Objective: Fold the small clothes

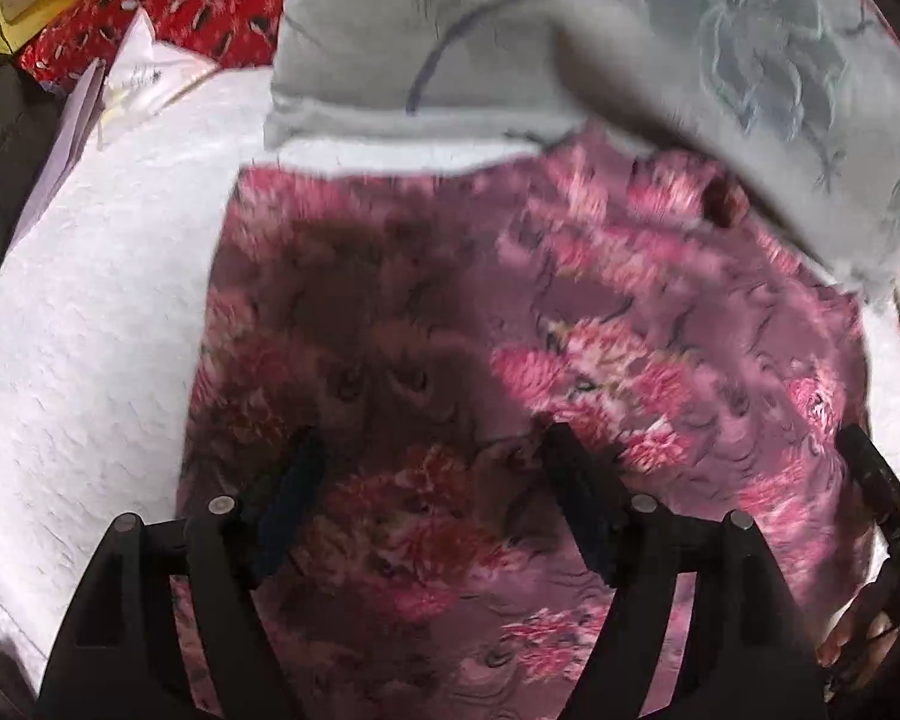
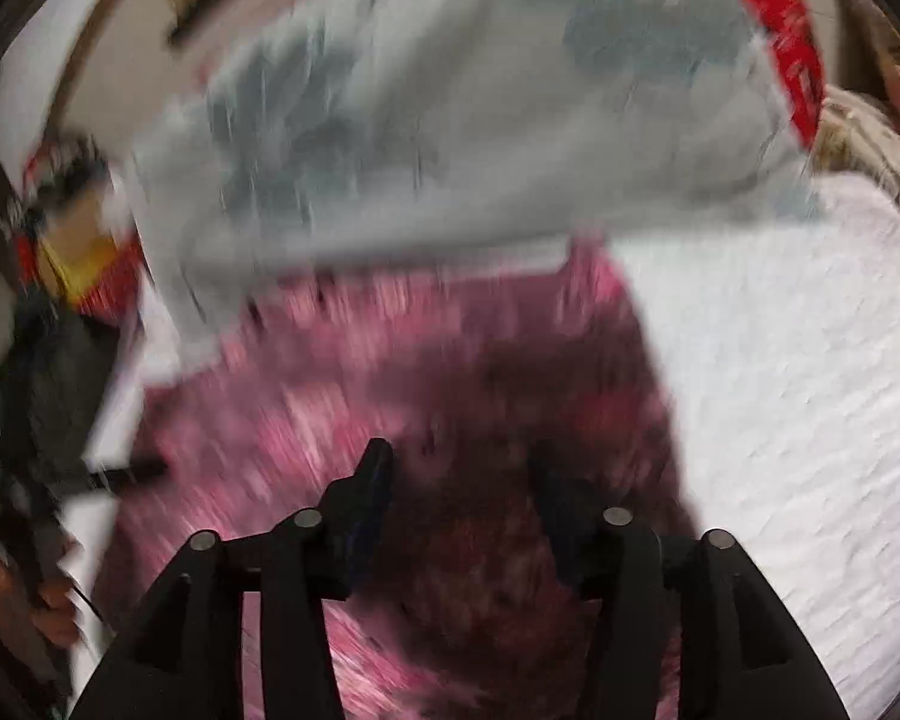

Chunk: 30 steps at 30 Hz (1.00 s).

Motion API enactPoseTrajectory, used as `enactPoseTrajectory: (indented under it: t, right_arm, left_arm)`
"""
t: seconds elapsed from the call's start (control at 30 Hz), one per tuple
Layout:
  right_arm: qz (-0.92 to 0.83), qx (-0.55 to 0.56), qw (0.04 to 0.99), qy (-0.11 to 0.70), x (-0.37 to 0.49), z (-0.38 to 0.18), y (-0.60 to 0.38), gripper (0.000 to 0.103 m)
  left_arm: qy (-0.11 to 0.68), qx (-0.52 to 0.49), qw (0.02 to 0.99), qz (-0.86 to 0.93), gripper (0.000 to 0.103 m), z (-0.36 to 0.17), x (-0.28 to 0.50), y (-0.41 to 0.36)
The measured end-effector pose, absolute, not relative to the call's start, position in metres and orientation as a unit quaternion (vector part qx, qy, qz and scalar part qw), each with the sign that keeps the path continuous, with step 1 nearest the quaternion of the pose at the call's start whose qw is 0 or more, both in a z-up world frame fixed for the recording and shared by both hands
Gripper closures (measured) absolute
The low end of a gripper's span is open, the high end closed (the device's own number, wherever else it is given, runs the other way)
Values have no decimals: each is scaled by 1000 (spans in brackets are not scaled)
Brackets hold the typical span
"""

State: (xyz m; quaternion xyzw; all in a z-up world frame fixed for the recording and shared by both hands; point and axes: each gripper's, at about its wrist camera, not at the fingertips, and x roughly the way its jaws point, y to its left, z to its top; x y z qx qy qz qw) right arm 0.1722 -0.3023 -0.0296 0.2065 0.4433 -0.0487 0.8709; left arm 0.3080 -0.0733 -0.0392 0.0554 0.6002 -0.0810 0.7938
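Left gripper (image 1: 429,456) fills the bottom of the left wrist view, black fingers spread wide, nothing pinched between them; pink floral cloth (image 1: 510,330) lies flat right under and between the tips. Right gripper (image 2: 459,468) likewise over the same pink floral cloth (image 2: 390,372), fingers apart with only cloth surface showing in the gap, no fold caught, though that view is heavily smeared so contact with the fabric is hard to call. Cloth long axis runs from the camera away toward the far edge in both views, far hem roughly square across the frame. Its far right corner in the left view is tucked under a grey cloth with pale flower outlines (image 1: 720,90); in the right wrist view the same grey cloth (image 2: 450,120) overlaps the far hem. Everything sits on a white textured cover (image 1: 102,300), also seen to the right of the pink cloth (image 2: 810,390). Red patterned fabric (image 1: 180,0) lies beyond the white cover. At the right edge of the left view, the other gripper's black finger and the person's hand (image 1: 858,630) sit beside the cloth's edge.
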Motion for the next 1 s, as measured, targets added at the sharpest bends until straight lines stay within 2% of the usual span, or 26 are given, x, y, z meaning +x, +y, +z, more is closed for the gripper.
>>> enactPoseTrajectory:
  t: [0.07, 0.27, 0.37, 0.47, 0.57, 0.73, 0.83, 0.93, 0.97, 1.0]
  right_arm:
    - [-61, 170, 883, 433, 169, -24, -291, 52]
    - [-34, 201, 894, 398, 160, 10, -280, 51]
    - [-31, 188, 893, 409, 162, 5, -268, 51]
    - [-43, 177, 871, 457, 175, -21, -259, 51]
    - [-58, 160, 885, 434, 170, -9, -255, 51]
    - [-95, 213, 889, 394, 173, 11, -294, 50]
    - [-139, 265, 866, 400, 181, 0, -334, 44]
    - [-181, 294, 836, 426, 191, -22, -365, 44]
    - [-181, 296, 834, 429, 195, -29, -370, 45]
    - [-173, 297, 832, 436, 200, -33, -372, 59]
  left_arm:
    - [599, 45, 796, -82, 27, -35, 304, -66]
    - [596, 48, 797, -82, 27, -26, 300, -63]
    - [595, 50, 798, -82, 27, -25, 301, -62]
    - [594, 58, 798, -81, 27, -20, 299, -55]
    - [588, 61, 803, -81, 27, -10, 298, -46]
    - [601, 34, 796, -70, 27, -10, 319, -23]
    - [616, 5, 785, -68, 27, -18, 334, -10]
    - [625, -27, 776, -79, 27, -27, 345, -4]
    - [627, -34, 774, -84, 27, -29, 348, -5]
    - [628, -34, 773, -86, 27, -31, 351, -7]
